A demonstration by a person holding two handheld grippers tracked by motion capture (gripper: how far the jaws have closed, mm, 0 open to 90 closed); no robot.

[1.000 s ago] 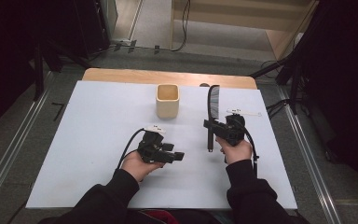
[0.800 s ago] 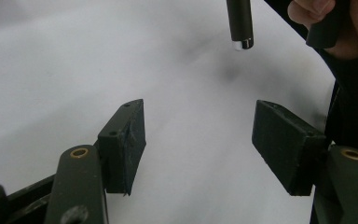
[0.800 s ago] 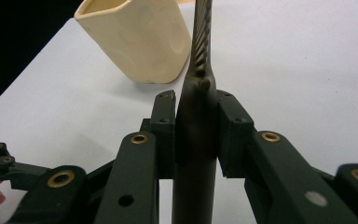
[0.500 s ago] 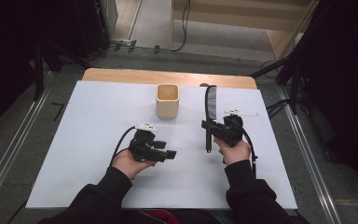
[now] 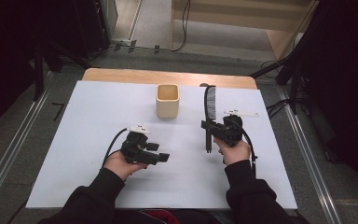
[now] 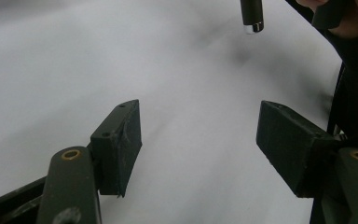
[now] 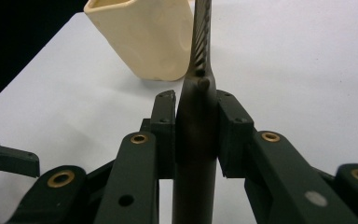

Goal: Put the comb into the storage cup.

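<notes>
My right gripper is shut on the handle of a black brush, which points away across the table with its bristled head near the far edge. A cream cup stands upright just left of the brush head. My left gripper hovers low over the white tabletop, left of the brush; its jaws have just been opening and stand apart with nothing between them. The brush's handle end hangs at the top of the left gripper view.
The white board covers the table, with a strip of wood at its far edge. The other hand's dark sleeve is at the right in the left gripper view. The left gripper's jaw is at the right gripper view's lower left.
My left hand has drawn back to the left, away from the brush handle. The right hand and the brush have kept still.
</notes>
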